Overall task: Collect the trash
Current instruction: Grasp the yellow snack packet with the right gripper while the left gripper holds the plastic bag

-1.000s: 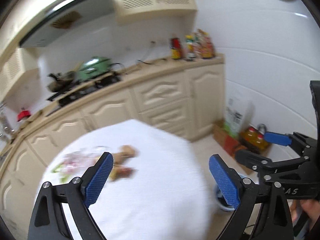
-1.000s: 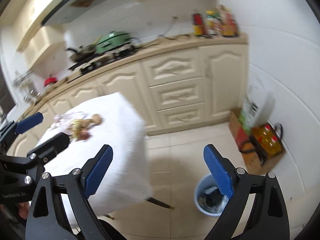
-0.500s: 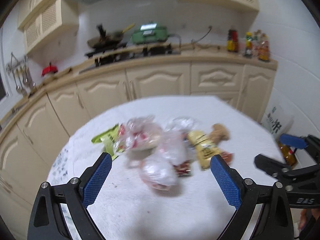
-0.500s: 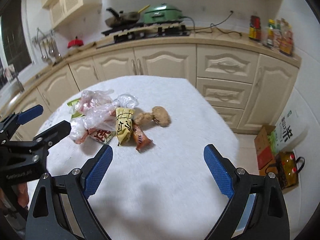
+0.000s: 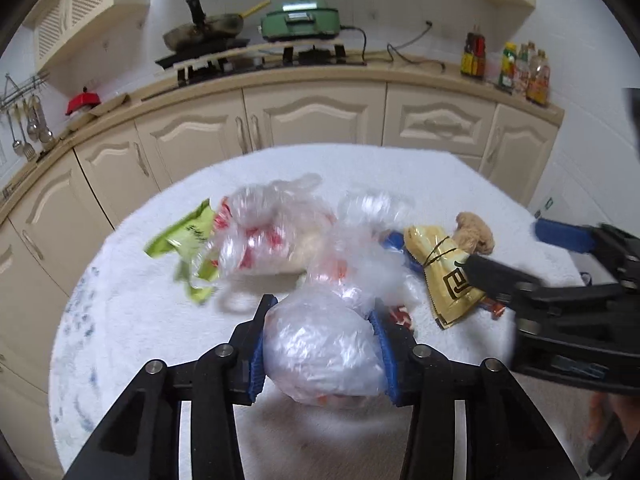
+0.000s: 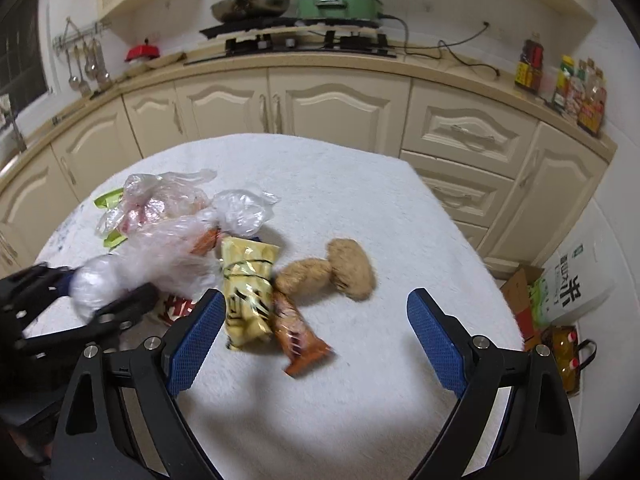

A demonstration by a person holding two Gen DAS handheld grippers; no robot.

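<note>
I've got the clear plastic bag (image 5: 320, 344) between the pads of my left gripper (image 5: 320, 350). The jaws are closing on it now, and both blue pads already press into its sides, so I'd call it pinched. I took it at its bulging near end because that end sits closest to me on the white tablecloth (image 5: 132, 304) and gives the pads something full to bite; the rest of the bag trails away into the heap.

My right gripper (image 6: 316, 344) hangs spread wide with nothing between its pads. It is closing a touch, but I see no contact. It sits over the yellow snack packet (image 6: 246, 292) and the orange wrapper (image 6: 298, 334), which lie touching, side by side. I judge I've parked it there so its next grab is already lined up.

The rest of the trash lies in one loose cluster on the cloth: another crumpled clear bag (image 5: 276, 232) with something red and pale inside, a green packet (image 5: 184, 236) at its far left edge, and two brown lumps (image 6: 332, 272) just right of the yellow packet. I can't tell what the lumps are.

No bin is in either view, so everything I lift will have to be carried off the table.
</note>
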